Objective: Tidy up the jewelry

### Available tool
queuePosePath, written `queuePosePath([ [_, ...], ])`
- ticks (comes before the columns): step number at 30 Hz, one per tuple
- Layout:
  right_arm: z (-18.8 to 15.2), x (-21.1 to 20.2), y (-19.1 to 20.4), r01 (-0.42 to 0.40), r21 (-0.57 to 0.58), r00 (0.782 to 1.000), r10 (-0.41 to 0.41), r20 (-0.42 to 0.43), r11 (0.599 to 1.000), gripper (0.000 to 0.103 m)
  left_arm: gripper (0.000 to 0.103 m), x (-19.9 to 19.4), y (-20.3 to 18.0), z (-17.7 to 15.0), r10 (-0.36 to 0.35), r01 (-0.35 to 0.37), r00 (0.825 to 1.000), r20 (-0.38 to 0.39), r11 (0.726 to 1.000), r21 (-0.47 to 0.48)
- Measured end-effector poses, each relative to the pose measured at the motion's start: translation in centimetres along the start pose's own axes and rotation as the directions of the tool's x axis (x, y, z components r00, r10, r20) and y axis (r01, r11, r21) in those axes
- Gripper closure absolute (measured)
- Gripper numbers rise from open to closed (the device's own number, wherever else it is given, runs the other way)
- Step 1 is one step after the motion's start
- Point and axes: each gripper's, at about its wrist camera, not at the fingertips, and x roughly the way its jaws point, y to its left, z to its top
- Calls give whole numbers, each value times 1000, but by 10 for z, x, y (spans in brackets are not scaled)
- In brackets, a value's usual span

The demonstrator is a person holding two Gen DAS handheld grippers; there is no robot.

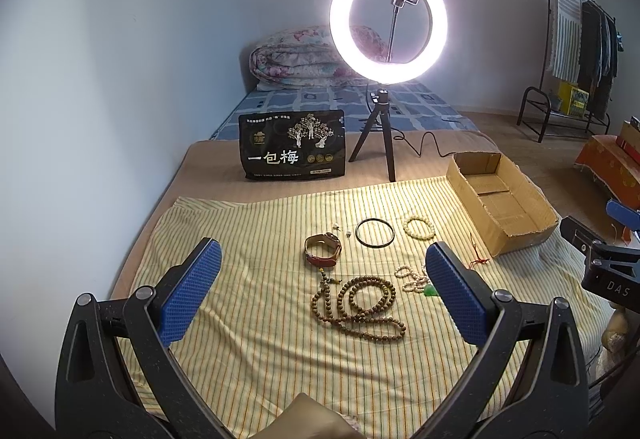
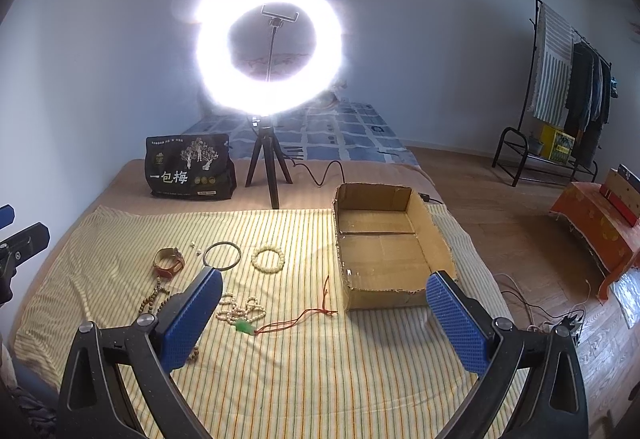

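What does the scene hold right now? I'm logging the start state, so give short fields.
surface: striped cloth
container: cardboard box, nothing seen inside
jewelry on cloth: wooden bead necklace, watch, black bangle, pale bead bracelet, green pendant on red cord
left gripper: jaws open, holding nothing
right gripper: jaws open, holding nothing

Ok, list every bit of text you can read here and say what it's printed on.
"一包梅": large white characters on the black bag standing behind the striped cloth.
"DAS": on the black body of the right hand-held gripper, seen at the edge of the left wrist view.
Small print and round seals on the bag: too small to read.
The box shows no legible print.
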Motion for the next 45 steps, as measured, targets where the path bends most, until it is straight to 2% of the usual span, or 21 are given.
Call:
queuePosePath([
  [29,-2,2,2,-8,-2,1000,8,-5,1000,0,0,1,2,-5,0,-1,1000,-7,1000,-6],
  [45,-4,9,2,-16,-13,1000,16,-19,1000,0,0,16,8,-7,15,-15,998,-53,1000,-3],
])
